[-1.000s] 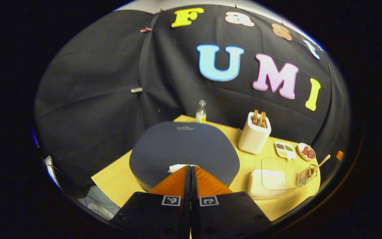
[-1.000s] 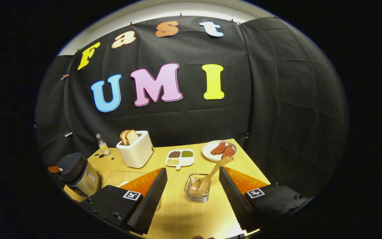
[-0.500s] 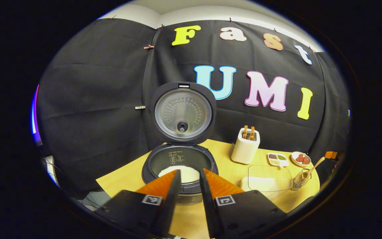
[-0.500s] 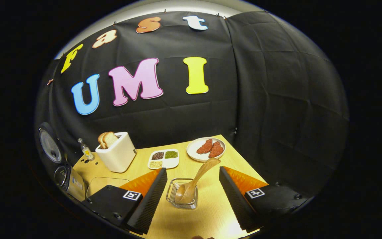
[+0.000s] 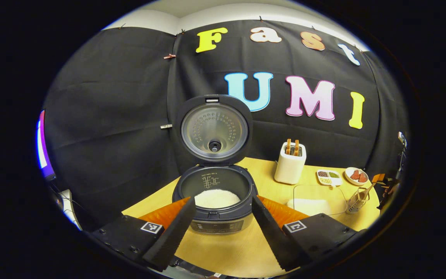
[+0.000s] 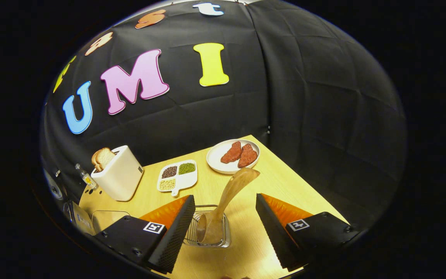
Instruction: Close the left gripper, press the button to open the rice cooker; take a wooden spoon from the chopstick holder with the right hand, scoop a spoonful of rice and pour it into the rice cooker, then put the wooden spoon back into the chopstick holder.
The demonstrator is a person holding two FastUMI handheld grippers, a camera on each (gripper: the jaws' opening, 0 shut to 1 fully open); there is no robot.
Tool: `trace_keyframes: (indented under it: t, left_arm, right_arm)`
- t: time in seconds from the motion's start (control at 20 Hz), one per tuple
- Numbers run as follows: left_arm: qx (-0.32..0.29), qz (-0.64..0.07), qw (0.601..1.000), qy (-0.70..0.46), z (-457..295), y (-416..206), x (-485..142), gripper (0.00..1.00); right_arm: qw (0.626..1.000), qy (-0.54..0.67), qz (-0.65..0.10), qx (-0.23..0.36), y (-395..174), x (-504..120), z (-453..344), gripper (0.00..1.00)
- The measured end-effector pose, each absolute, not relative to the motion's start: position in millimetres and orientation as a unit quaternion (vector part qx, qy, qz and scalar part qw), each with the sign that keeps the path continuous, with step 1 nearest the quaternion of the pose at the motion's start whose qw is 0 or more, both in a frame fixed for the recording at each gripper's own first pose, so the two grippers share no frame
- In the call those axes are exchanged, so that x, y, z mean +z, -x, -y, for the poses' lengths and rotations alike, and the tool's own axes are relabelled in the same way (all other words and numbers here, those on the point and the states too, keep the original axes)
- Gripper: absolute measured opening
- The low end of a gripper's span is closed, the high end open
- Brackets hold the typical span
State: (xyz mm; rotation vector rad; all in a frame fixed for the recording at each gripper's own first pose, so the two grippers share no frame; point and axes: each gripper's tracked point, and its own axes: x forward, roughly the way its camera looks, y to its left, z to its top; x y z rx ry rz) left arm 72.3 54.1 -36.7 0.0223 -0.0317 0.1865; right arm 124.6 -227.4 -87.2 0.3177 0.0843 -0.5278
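Two hand-held grippers, both wide open, neither has hold of anything. Left hand-held gripper (image 5: 220, 221) sits just in front of the rice cooker (image 5: 216, 195), clear of it. Cooker lid (image 5: 213, 130) stands upright, white rice visible in the pot, so I judge the button step done.

Right hand-held gripper (image 6: 223, 221) is lined up on the chopstick holder (image 6: 209, 232), a clear holder on the surface (image 6: 277, 182). Wooden spoon (image 6: 227, 201) stands bowl-down in the holder, handle leaning up and away toward the plate (image 6: 223, 161) beyond it. Handle falls between the spread fingers, no contact yet. Seen from the left gripper view, the holder (image 5: 356, 199) is well to the right of the cooker, with the clear-lidded rice container (image 5: 316, 199) between them.

Step in hand, I judge: grab the spoon.

Risks from here:
- Handle is tilted, so a closing finger could meet one side first and push it over instead of clamping it.
- Holder looks light; a low grip or angled pull could drag or tip it along with the spoon.
- Fingers may clip the holder rim if they go too deep.
- Off-centre grip lets the spoon rotate later, spilling rice on the way to the cooker.
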Motion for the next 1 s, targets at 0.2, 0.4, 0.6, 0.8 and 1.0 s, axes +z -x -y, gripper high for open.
trace_keyframes:
  t: [0.2, 0.4, 0.6, 0.8, 1.0]
  left_arm:
    - [0.096, -0.005, 0.995, -0.013, -52.1, -76.3, -49.6, 0.98]
    - [0.085, -0.018, 0.996, -0.010, -40.8, -79.1, -59.3, 0.98]
    - [0.077, -0.030, 0.996, -0.014, -32.0, -82.5, -70.0, 0.98]
    - [0.063, -0.035, 0.997, -0.013, -24.3, -86.9, -75.2, 0.98]
    - [0.056, -0.031, 0.998, 0.007, -25.3, -88.7, -72.6, 0.98]
  right_arm:
    - [0.945, -0.187, -0.049, -0.263, -151.1, -99.3, 244.1, 0.99]
    - [0.934, -0.242, -0.068, -0.256, -171.1, -115.3, 247.5, 0.70]
    - [0.926, -0.267, -0.057, -0.262, -180.3, -111.0, 252.2, 0.35]
    - [0.922, -0.292, -0.062, -0.247, -181.2, -106.2, 238.6, 0.17]
    - [0.930, -0.273, -0.031, -0.244, -166.7, -76.4, 234.7, 0.14]
